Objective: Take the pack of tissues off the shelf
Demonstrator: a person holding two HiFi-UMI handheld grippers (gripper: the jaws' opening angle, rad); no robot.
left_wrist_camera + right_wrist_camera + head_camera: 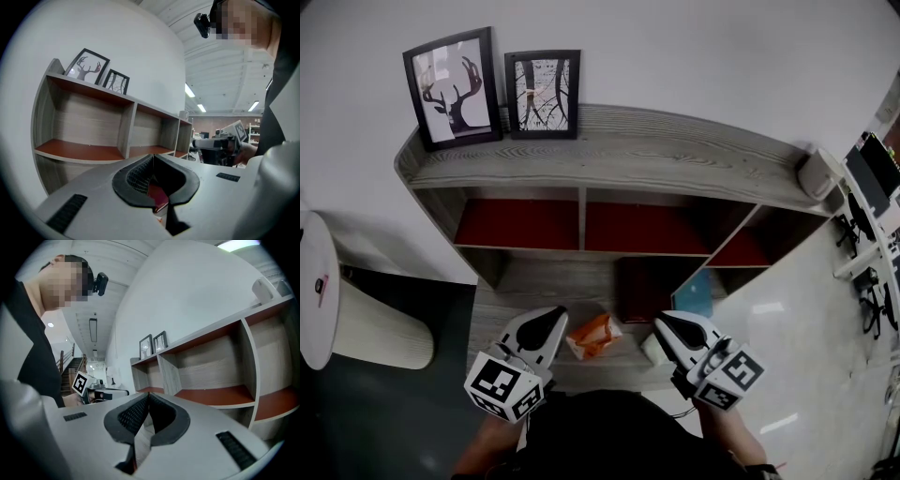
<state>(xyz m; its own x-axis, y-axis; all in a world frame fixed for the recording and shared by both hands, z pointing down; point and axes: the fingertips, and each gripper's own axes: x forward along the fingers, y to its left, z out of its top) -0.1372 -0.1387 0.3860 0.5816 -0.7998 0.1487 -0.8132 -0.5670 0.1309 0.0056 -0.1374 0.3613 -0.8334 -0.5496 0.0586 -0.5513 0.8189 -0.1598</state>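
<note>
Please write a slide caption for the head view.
Both shut, left tool and right tool flank an orange pack.

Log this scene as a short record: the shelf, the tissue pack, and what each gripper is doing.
Shelf: grey wood, red-floored compartments
On top: framed antler picture and framed tree picture, left end
Tissue pack: orange, lying on the lowest board between the two grippers
Left gripper: shut, empty
Right gripper: shut, empty
</note>
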